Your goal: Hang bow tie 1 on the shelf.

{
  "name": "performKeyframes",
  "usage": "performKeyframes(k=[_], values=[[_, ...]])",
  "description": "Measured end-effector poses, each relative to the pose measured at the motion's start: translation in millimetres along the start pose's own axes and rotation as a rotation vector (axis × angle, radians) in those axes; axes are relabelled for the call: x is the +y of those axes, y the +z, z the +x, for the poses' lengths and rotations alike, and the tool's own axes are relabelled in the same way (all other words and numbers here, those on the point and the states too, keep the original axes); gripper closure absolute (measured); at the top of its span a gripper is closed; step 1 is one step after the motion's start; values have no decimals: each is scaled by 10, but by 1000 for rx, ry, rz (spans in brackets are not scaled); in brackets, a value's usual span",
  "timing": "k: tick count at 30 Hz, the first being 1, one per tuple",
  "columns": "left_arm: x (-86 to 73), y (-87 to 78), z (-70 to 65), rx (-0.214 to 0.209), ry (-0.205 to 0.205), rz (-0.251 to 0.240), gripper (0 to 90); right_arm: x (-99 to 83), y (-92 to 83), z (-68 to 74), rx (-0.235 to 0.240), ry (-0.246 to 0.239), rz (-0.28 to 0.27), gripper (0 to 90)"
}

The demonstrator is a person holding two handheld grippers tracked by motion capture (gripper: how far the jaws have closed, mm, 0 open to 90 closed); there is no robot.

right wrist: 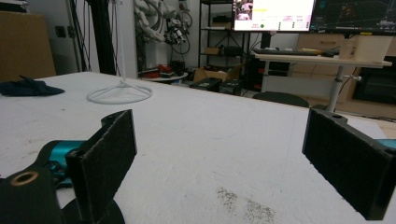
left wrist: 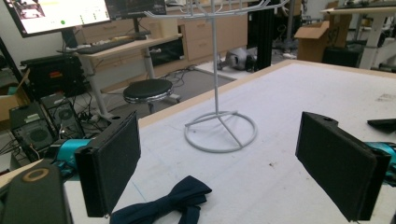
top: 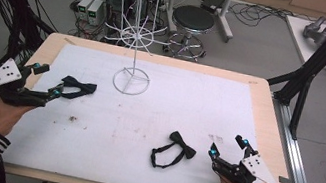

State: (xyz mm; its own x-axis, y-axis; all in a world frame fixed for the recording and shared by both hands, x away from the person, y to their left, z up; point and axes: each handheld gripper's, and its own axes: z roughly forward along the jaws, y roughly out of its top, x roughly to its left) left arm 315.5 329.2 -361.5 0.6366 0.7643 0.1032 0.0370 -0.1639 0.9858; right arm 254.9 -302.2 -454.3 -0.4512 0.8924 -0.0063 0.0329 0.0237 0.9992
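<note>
Striped cuffs and two hands come in at the bottom edge of the high view, each holding a black gripper over a white mat [top: 137, 168] that covers a wooden table [top: 267, 120]. At lower right, the right gripper [top: 227, 147] has its jaws spread wide with nothing between them; the right gripper view looks past both black pads at bare mat and a small scatter of dark specks [right wrist: 245, 205]. Just left of that gripper in the high view, near but apart, lies a black bow tie [top: 181, 148] with its neck strap looped toward the lower left. At the left side of the frame, the left gripper [top: 48, 80] also stands apart, its jaws wide open. A second, dark navy bow tie [top: 78, 87] lies flat on the mat right at its tips; the left gripper view shows this tie [left wrist: 173, 203] at the bottom of the frame, low between the two pads [left wrist: 112, 161], with the pads not closed on it. Above centre in the high view, a white wire display rack [top: 131, 81] stands upright on its ring base, well apart from both ties. Beyond the table's far edge stands a round black stool [top: 193, 18].
</note>
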Motion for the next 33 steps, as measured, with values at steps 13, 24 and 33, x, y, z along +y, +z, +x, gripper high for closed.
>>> performKeyframes(k=[13, 24, 33], values=[[223, 99, 253, -55, 15, 44, 145, 0, 0, 4, 0, -2, 3, 93], [356, 339, 406, -91, 52, 111, 146, 1, 2, -5, 0, -9, -2, 93], [366, 559, 608, -130, 58, 251, 147, 1, 1, -5, 0, -5, -1, 93]])
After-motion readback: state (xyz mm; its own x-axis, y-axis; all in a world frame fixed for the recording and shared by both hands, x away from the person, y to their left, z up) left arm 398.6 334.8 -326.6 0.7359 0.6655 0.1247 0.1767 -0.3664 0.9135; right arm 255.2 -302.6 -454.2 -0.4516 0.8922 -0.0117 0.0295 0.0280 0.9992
